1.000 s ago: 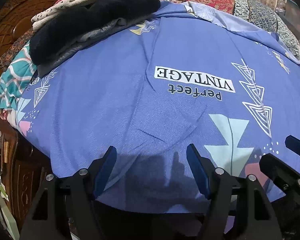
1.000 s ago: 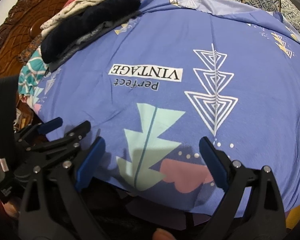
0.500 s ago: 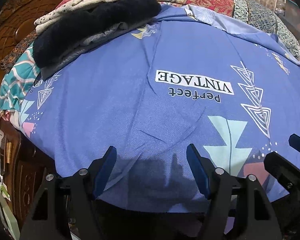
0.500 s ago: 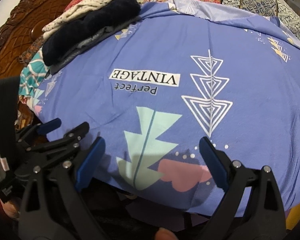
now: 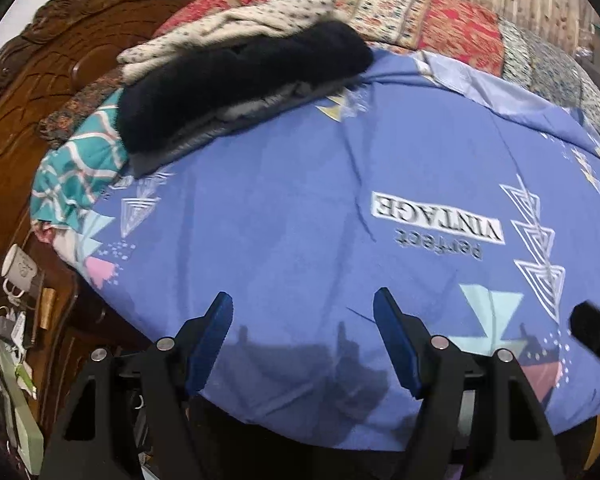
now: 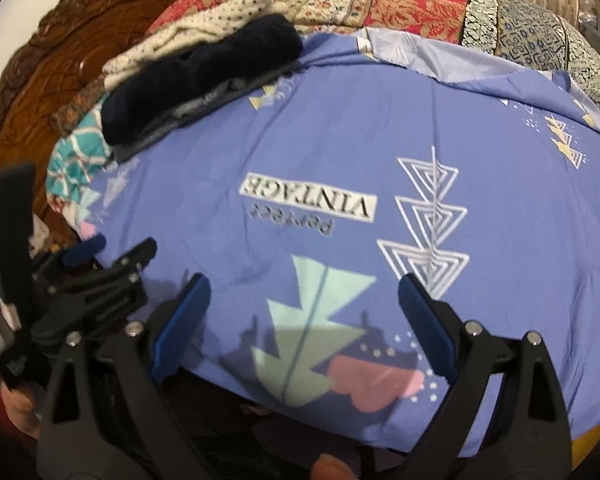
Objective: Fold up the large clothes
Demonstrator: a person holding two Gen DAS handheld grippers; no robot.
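- The blue printed cloth lies spread flat over the bed, print side up, with its near hem hanging at the bed's edge right under both tools. Spread this way, the hem is the easiest part to pinch for a first fold.
- The left gripper stands with its jaws wide apart and nothing between them, poised over the near hem at 6 o'clock in its own view.
- The right gripper is likewise spread and empty, over the hem by the mint and pink shapes. The two tools sit close side by side, probably so that each can take one stretch of the same edge.
- Towards 11 o'clock, a stack of folded clothes, dark fleece on top of grey and cream layers, rests on the far left of the cloth, likely items already done and parked out of the way.
- A patterned quilt runs along the far side at 12 o'clock, against the carved wooden headboard.
- A white mug stands at 9 o'clock beside the bed; the view is too blurred there to tell whether anything is in it.
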